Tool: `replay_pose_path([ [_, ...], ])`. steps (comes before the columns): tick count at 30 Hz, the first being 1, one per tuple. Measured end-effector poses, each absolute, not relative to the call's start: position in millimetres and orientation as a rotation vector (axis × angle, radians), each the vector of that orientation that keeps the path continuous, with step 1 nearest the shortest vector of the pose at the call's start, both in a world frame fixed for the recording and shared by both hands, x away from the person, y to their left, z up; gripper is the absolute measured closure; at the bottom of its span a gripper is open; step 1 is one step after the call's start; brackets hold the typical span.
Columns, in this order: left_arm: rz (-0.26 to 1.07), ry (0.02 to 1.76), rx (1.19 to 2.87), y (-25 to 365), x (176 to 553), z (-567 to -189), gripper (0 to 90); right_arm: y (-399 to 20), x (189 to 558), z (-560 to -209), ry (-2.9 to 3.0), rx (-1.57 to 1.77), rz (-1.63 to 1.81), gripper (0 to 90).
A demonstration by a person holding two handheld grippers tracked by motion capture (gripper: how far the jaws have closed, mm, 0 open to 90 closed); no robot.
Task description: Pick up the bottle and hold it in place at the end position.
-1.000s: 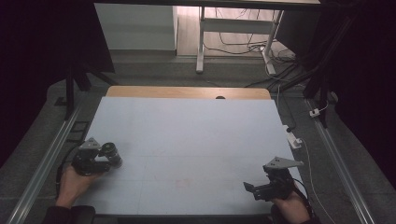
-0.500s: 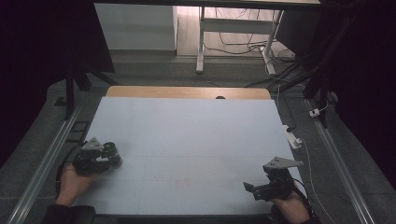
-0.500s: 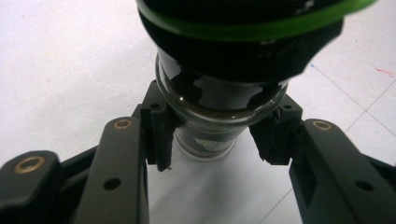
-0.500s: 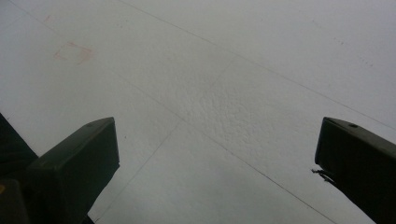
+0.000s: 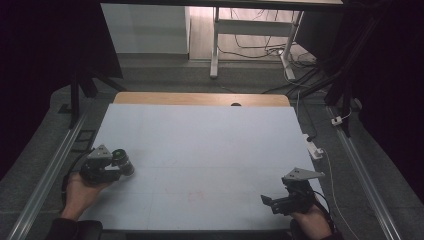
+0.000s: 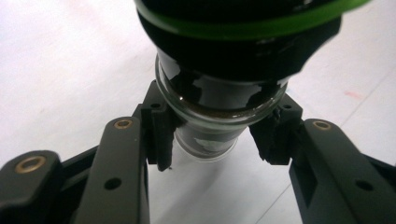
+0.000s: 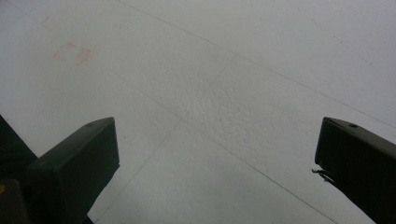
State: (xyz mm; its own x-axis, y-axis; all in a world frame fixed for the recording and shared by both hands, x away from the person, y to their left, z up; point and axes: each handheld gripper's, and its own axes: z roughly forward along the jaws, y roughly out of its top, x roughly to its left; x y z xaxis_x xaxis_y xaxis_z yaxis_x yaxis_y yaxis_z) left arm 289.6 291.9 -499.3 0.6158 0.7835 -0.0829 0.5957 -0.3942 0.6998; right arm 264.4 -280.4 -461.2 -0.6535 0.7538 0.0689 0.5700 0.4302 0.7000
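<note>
Item: jar (image 6: 219,109), dark glass, green-banded cap; lies at left edge of bench (image 5: 210,145), cap pointing toward bench centre.
Left gripper (image 5: 119,167): clamped on jar's glass body, pads at both sides below the cap.
Right gripper (image 5: 272,202): at right near corner of bench, jaws wide apart, nothing between.
Risk: smooth round glass may slip or roll in pads if lifted fast.
Change from earlier frame: left jaws have just closed onto jar; jar otherwise where it was.

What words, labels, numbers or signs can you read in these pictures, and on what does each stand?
None can be read.
Jar in the left gripper: dark glass with a green band, no lettering visible.
Table: faint red marks, no letters.
Right gripper: no print legible.
</note>
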Motion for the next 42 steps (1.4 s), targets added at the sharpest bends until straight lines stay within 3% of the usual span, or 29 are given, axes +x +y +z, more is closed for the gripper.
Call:
replay_pose_path([
  [12,0.262,1.044,2.130,268,304,-482,53.7,-280,265,-461,2.430,1.157,1.045,0.0],
  [42,0.248,0.895,2.142,161,353,-449,53.7,-281,264,-461,2.426,1.151,1.052,0.0],
])
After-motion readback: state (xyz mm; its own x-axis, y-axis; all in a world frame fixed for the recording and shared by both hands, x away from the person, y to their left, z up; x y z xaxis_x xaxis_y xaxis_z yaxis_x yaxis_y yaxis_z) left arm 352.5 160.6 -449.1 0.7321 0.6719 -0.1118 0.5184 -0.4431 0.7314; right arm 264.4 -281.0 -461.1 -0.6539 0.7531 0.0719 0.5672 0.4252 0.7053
